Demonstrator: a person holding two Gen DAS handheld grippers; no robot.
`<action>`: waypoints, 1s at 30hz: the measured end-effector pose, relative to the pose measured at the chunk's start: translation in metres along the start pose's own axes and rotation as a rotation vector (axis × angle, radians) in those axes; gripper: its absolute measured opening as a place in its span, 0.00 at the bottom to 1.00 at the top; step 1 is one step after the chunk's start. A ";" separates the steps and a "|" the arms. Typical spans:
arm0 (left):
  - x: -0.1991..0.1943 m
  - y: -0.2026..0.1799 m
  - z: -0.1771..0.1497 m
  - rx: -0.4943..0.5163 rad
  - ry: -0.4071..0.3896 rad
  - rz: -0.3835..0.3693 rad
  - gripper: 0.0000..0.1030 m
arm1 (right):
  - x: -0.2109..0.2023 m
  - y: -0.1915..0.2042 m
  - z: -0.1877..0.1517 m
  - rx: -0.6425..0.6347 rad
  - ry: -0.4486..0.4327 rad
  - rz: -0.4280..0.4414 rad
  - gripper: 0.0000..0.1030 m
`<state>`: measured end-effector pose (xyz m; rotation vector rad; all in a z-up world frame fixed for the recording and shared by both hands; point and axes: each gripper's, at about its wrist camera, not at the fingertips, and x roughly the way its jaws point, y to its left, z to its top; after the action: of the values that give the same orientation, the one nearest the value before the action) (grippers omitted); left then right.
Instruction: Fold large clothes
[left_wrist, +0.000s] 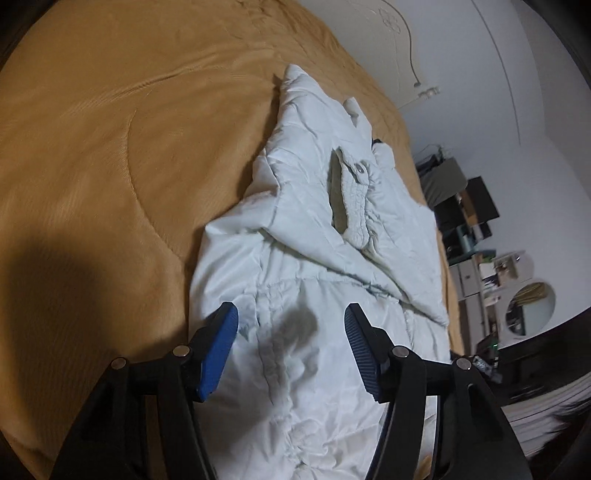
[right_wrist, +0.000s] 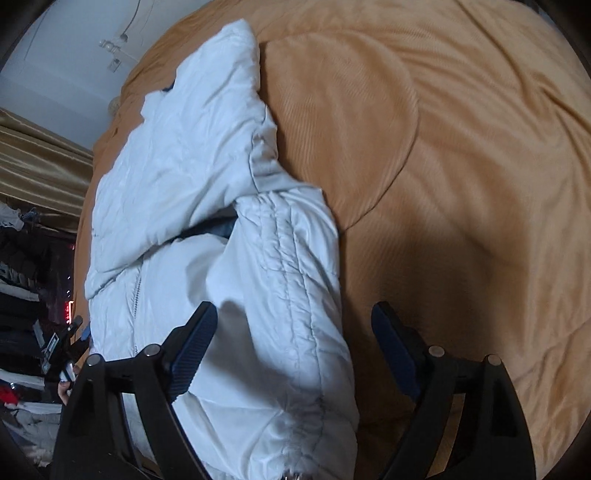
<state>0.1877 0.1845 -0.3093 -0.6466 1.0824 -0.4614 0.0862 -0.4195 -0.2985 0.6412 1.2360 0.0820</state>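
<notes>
A pale white padded jacket (left_wrist: 306, 229) lies partly folded on a tan bedspread (left_wrist: 110, 147). A sleeve with a ribbed cuff and snap (left_wrist: 354, 192) is folded across its body. My left gripper (left_wrist: 291, 314) is open and empty, hovering just above the jacket's near part. In the right wrist view the same jacket (right_wrist: 192, 177) lies lengthwise with a sleeve or side panel (right_wrist: 295, 295) folded over its near end. My right gripper (right_wrist: 295, 314) is open and empty, above the jacket's right edge, one finger over the jacket and the other over the bedspread (right_wrist: 461, 166).
The bed's far edge meets a white wall with a socket and cable (left_wrist: 424, 90). Shelves and cluttered furniture (left_wrist: 480, 240) stand beyond the bed. In the right wrist view, gold curtains (right_wrist: 40, 162) and piled dark clothes (right_wrist: 26, 295) sit at the left.
</notes>
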 end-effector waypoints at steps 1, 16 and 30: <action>0.003 0.001 0.006 0.007 -0.006 0.017 0.59 | 0.007 0.000 0.004 -0.002 0.015 0.008 0.83; 0.033 0.010 0.014 0.095 0.087 -0.015 0.80 | 0.030 0.014 0.009 -0.136 0.065 0.096 0.90; 0.037 -0.022 -0.012 0.142 0.132 -0.083 0.16 | -0.012 0.003 -0.004 -0.070 0.032 0.291 0.13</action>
<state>0.1913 0.1419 -0.3219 -0.5426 1.1391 -0.6547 0.0796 -0.4202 -0.2871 0.7578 1.1585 0.3778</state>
